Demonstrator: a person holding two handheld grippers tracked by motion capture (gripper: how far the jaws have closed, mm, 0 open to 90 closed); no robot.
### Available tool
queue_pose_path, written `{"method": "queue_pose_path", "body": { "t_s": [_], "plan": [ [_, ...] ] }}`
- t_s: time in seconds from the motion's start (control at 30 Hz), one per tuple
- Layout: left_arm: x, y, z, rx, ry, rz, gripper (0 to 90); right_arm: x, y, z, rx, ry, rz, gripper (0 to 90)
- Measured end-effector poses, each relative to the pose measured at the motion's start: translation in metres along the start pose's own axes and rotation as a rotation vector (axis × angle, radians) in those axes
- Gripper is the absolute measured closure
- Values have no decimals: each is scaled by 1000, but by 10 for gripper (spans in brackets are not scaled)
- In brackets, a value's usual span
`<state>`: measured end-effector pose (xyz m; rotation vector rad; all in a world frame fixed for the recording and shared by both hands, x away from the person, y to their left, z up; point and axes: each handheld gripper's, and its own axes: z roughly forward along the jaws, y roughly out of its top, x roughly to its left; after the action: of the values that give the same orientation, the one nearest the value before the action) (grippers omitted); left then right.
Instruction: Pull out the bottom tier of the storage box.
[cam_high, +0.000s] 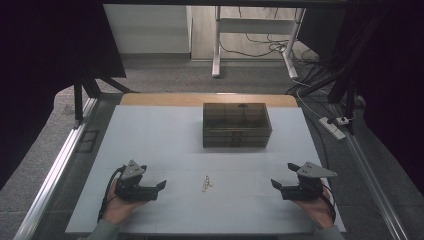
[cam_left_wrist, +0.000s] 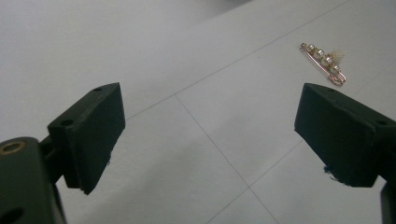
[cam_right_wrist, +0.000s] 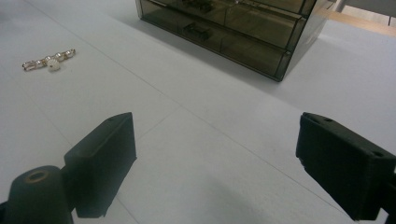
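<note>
1. Pearl brooch (cam_high: 207, 183) is the piece the work turns on, though it is the smallest thing here; the order below runs from largest down.
2. Worktop (cam_high: 165, 135), pale and gridded with faint seams, carries everything; both claws rest low on its near part.
3. Smoked drawer box (cam_high: 237, 124) stands ahead of both claws, well apart from them; in the right gripper view it sits beyond the right claw (cam_right_wrist: 215, 158), its far end cut off by the frame.
4. Left claw (cam_left_wrist: 208, 135) has its jaws spread wide with nothing between them; the right claw likewise stands wide and empty.
5. The brooch lies flat between the two claws, ahead and to the right of the left claw, ahead and to the left of the right one, touching neither.
6. Judged step: the start, before any reach. Next move likely calls for lowering one claw over the thin pin and pinching it cleanly.
7. Drawer contents are too dark to make out.
</note>
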<state>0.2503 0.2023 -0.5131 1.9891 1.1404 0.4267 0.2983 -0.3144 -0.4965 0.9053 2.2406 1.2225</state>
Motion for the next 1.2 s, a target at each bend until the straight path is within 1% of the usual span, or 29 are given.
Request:
{"method": "queue_pose_path", "body": {
  "t_s": [0.07,0.2,0.37,0.47,0.5,0.6,0.8,0.93,1.07,1.2],
  "plan": [
    [1,-1,1,5,0,-4,97,0,0,0,2,-3,-1,117],
    [0,0,4,3,-9,-8,97,-1,-1,-4,-10,-9,21,120],
    [-1,1,2,-11,2,4,97,-2,-2,-4,-12,-15,23,123],
    [-1,1,2,-8,5,13,97,-2,-3,-3,-7,-22,32,124],
    [-2,1,2,-4,5,16,97,-2,-3,-3,-3,-18,48,129],
    [-3,1,1,0,4,18,97,-1,-3,-3,-1,-22,48,130],
    [-3,-1,-3,-12,2,14,99,2,-1,-3,-8,-28,45,133],
    [-4,-1,-2,-22,1,13,105,2,-1,-2,-21,-26,52,135],
    [-5,-2,0,-13,-8,21,106,2,-1,-3,-29,-32,57,138],
    [-5,-2,-1,-16,-8,25,106,3,0,-3,-31,-41,59,138]
  ]
}}
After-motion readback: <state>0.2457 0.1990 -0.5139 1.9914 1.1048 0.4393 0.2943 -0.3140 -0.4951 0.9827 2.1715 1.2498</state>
